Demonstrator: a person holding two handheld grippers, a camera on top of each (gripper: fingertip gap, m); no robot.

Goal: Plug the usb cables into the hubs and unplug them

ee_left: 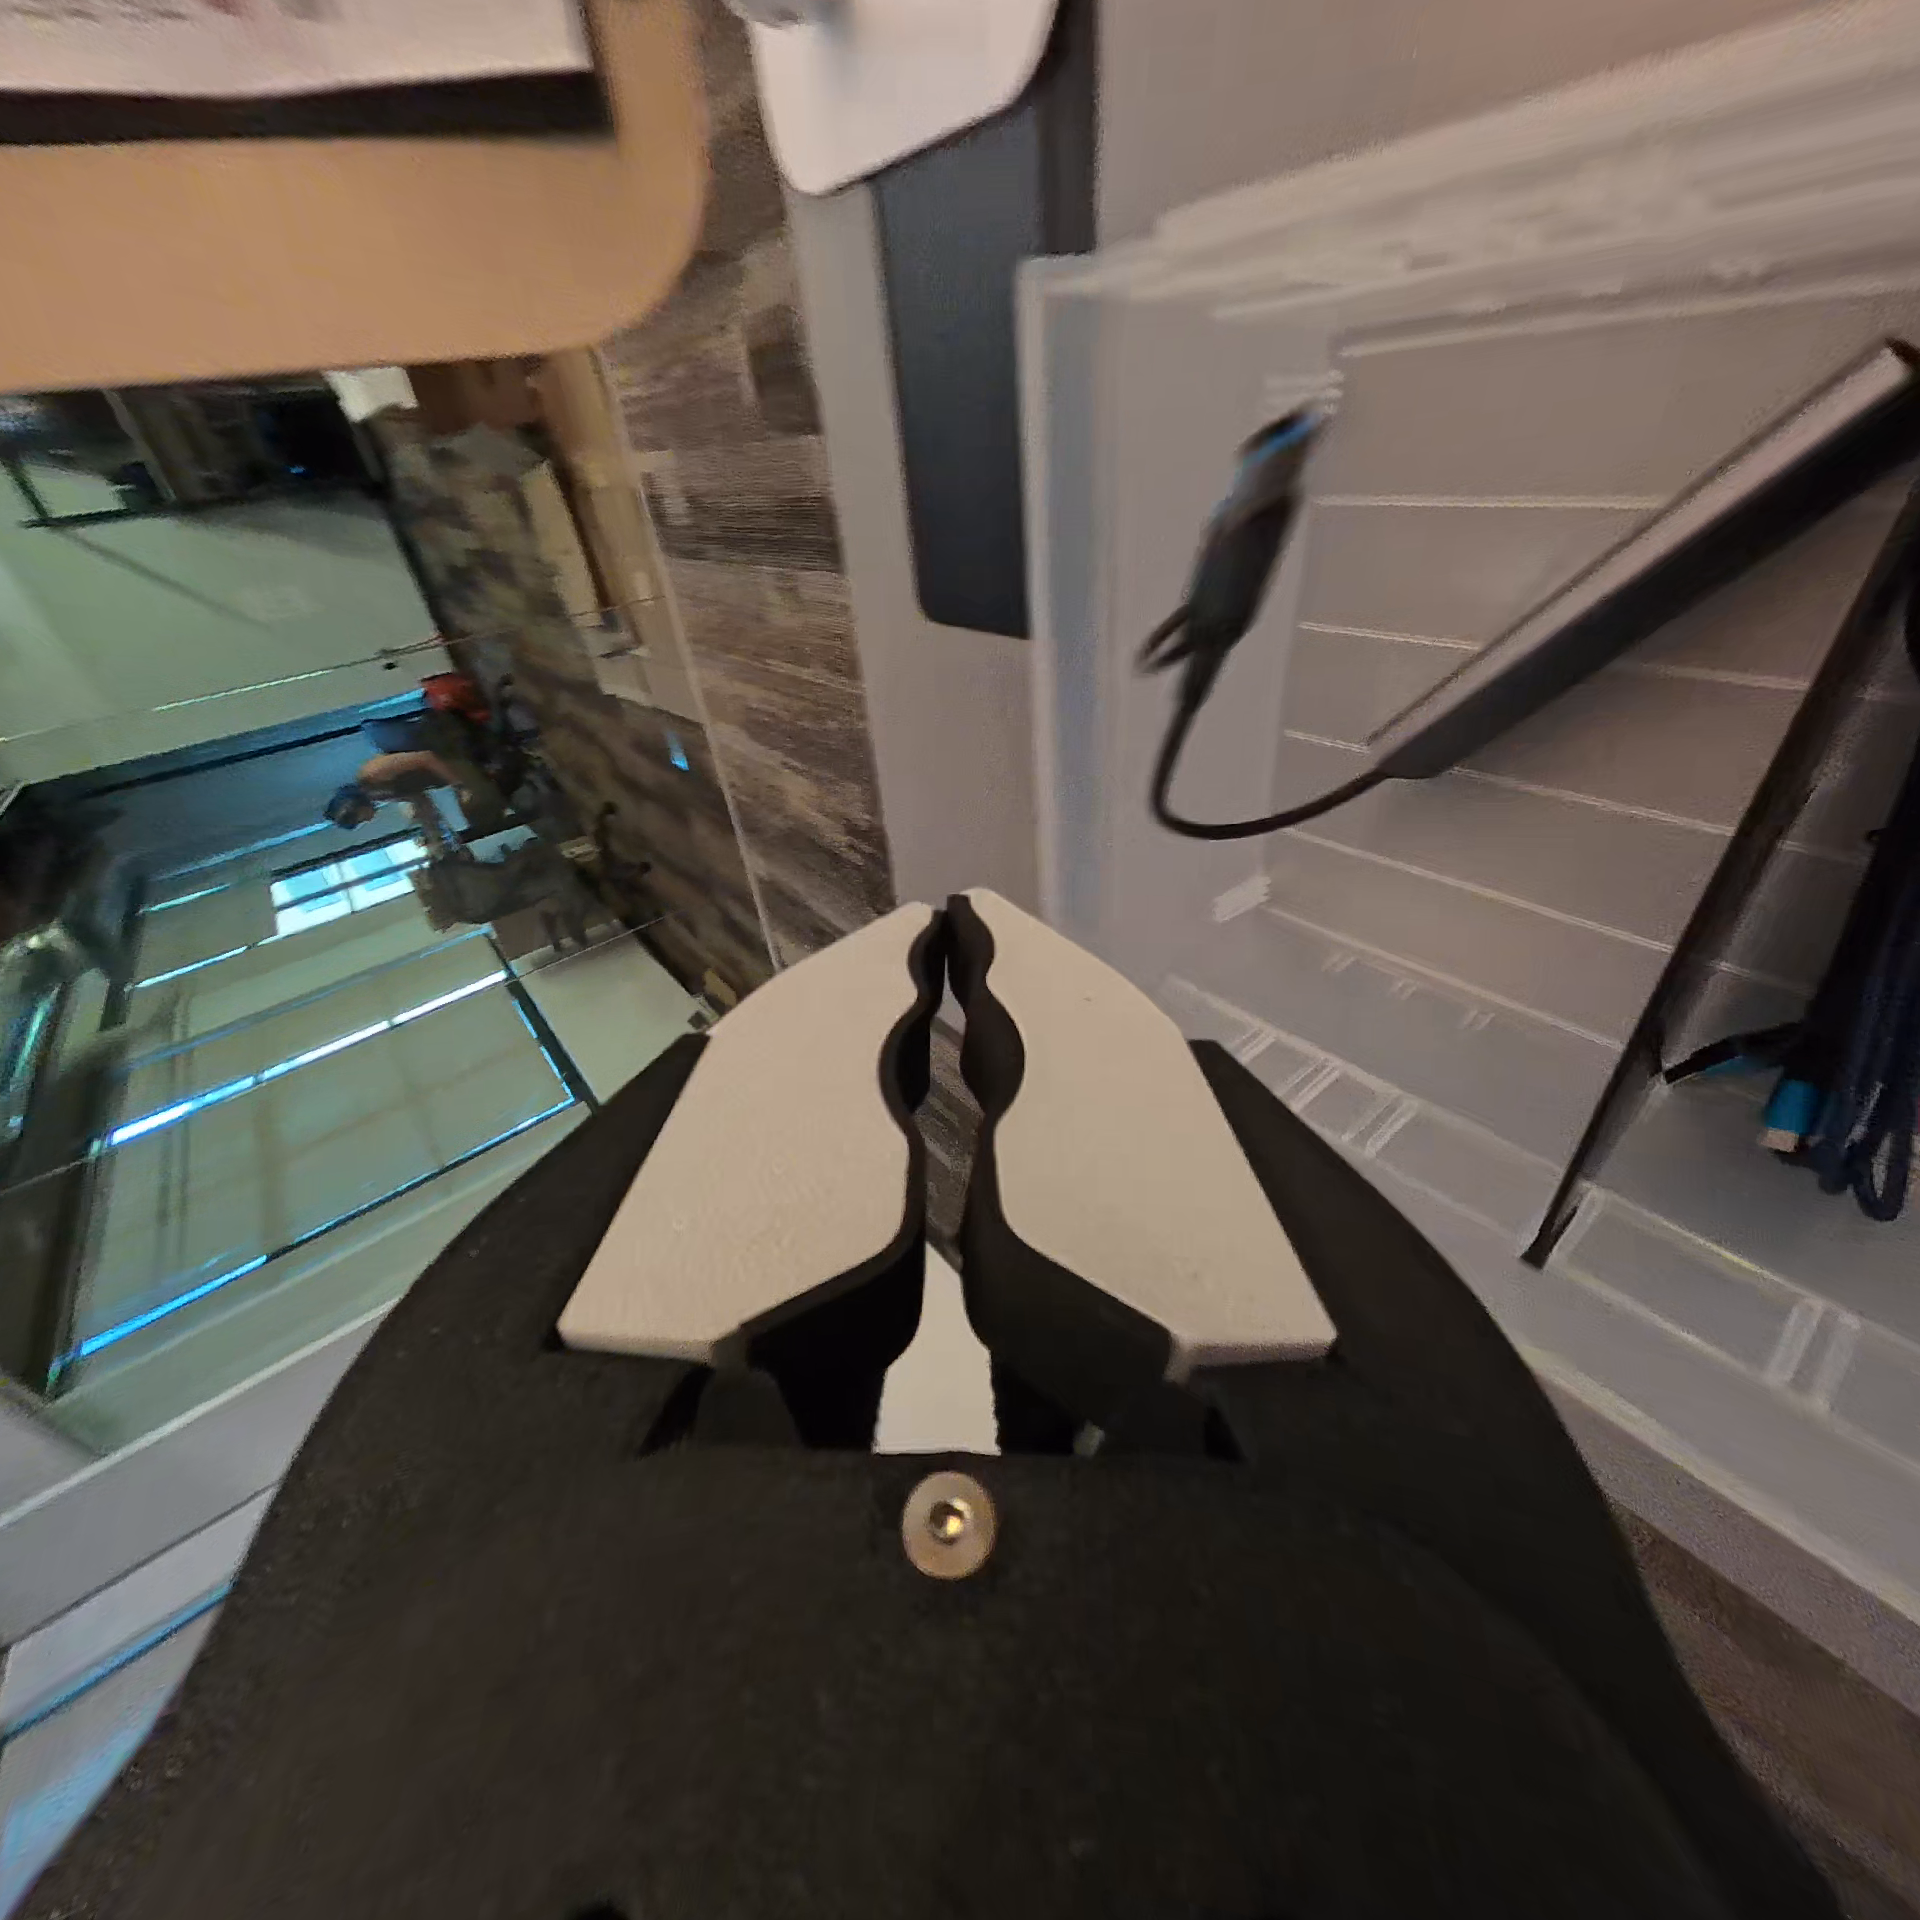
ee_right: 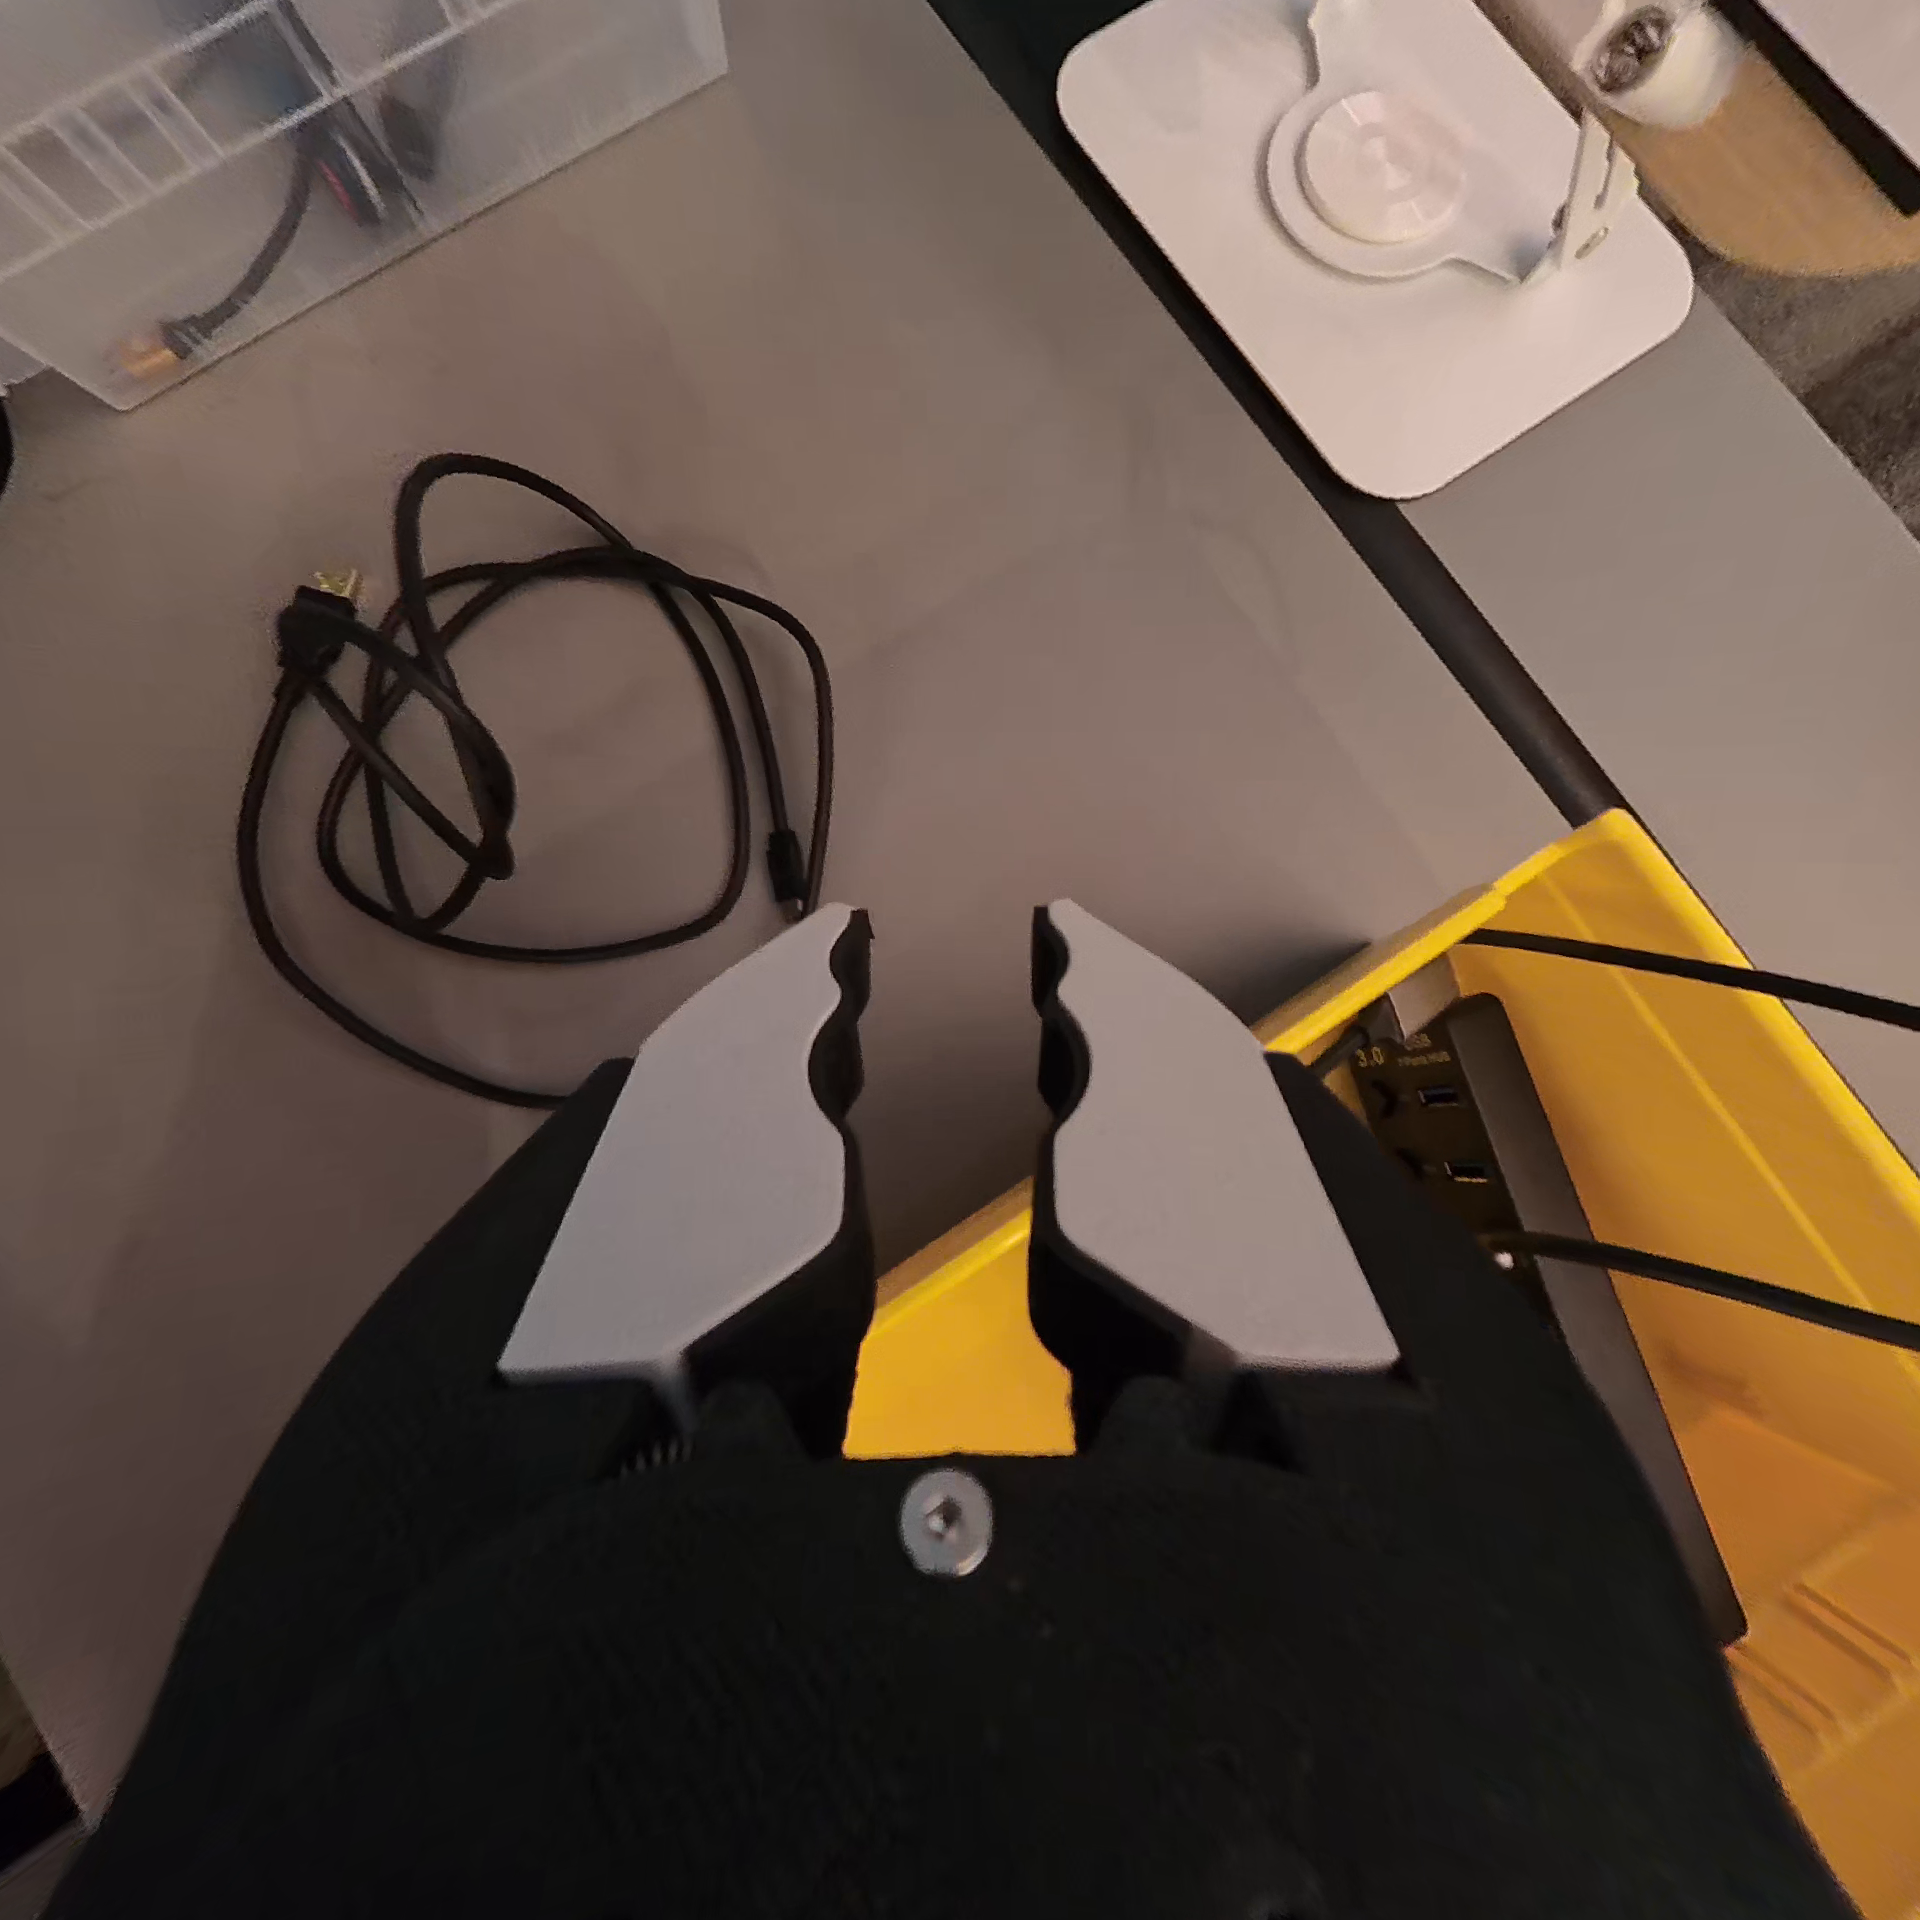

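Here, left claw (ee_left: 950,920) pinched empty, right claw (ee_right: 951,930) parted above coiled cable (ee_right: 520,727)

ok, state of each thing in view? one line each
left tool: shut, holding nothing
right tool: open, holding nothing
black cable: loosely coiled on table, unplugged
hub: in yellow bin, two blue ports free
short lead: inside clear box, plug free

One coiled cable (ee_right: 520,748), one hub (ee_right: 1455,1143), one yellow bin (ee_right: 1662,1039), one clear box (ee_right: 312,156).
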